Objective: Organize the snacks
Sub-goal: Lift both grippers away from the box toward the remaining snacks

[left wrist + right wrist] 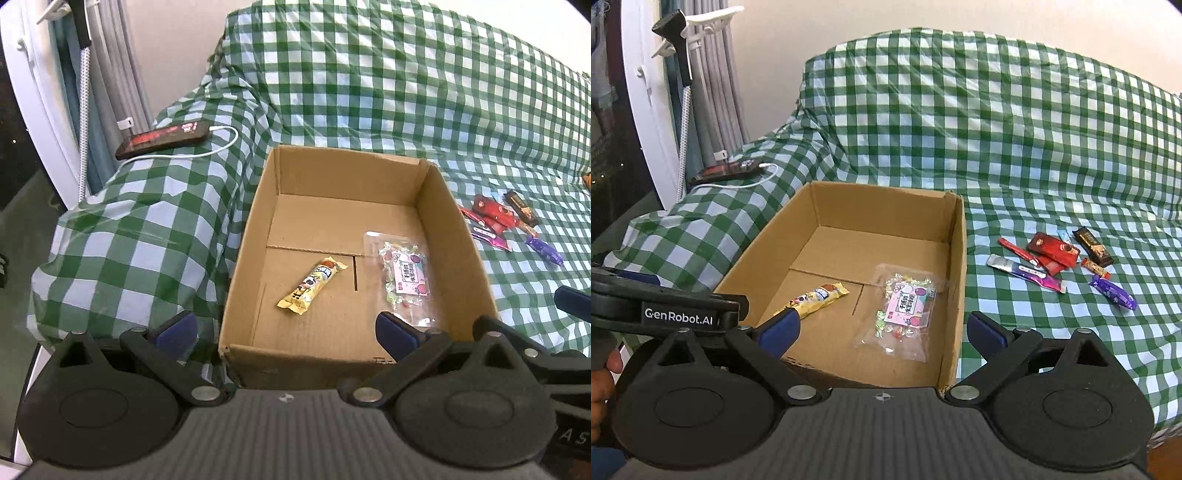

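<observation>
An open cardboard box (255, 229) (956, 236) sits on a green checked cloth. Inside lie a yellow snack bar (312, 285) (816, 297) and a clear bag of candies (404, 275) (907, 308). Several loose snacks lie on the cloth right of the box: red packets (493, 214) (1052, 251), a dark chocolate bar (522, 207) (1093, 246), a purple sachet (545, 249) (1113, 291) and a silver-purple stick (1025, 273). My left gripper (286, 328) is open and empty at the box's near edge. My right gripper (882, 328) is open and empty over the box's near right corner.
A phone (162, 138) (726, 170) with a white charging cable (207, 149) lies on the cloth's left hump. Curtains and a white frame (44, 92) stand at the far left. The cloth rises into a tall backrest (979, 110) behind the box.
</observation>
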A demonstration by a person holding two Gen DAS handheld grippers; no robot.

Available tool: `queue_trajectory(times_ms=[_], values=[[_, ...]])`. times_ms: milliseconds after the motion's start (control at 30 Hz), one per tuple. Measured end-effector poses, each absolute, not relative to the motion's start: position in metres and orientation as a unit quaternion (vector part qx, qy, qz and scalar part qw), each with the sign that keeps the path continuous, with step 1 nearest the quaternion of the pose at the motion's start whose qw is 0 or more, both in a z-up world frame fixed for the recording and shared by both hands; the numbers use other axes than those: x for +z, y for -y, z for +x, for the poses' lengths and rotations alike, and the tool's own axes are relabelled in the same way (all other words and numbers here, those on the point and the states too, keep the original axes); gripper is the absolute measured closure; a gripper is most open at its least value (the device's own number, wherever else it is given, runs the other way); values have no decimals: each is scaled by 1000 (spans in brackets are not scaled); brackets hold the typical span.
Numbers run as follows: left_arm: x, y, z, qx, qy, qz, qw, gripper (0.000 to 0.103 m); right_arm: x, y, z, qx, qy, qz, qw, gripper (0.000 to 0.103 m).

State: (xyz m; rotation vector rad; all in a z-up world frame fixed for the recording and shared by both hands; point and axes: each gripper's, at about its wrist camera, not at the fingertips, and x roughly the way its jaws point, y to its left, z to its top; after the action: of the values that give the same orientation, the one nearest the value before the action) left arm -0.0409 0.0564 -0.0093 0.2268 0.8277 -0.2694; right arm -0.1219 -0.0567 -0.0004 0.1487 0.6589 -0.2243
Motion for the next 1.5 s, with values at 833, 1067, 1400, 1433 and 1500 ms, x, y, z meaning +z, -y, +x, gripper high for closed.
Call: queue_trajectory(times_ms=[833,1067,1400,1433,1500], values=[[4,-58,-51,-141,-426,103,888,0,4,58,-143,-108,-309,93,940,0],[4,-49,-46,-146,-454,107,872,0,4,66,-147,-117,-302,104,940,0],[55,-46,-36,-171,-473,92,860,0,10,94,-156,-151,-286,133,937,0],[66,-43,-36,-183,-474,98,856,0,12,99,-157,-156,-284,136,936,0],[88,-35,-37,-197,-474,111,851,0,15,109,-160,-167,-283,139,934,0]])
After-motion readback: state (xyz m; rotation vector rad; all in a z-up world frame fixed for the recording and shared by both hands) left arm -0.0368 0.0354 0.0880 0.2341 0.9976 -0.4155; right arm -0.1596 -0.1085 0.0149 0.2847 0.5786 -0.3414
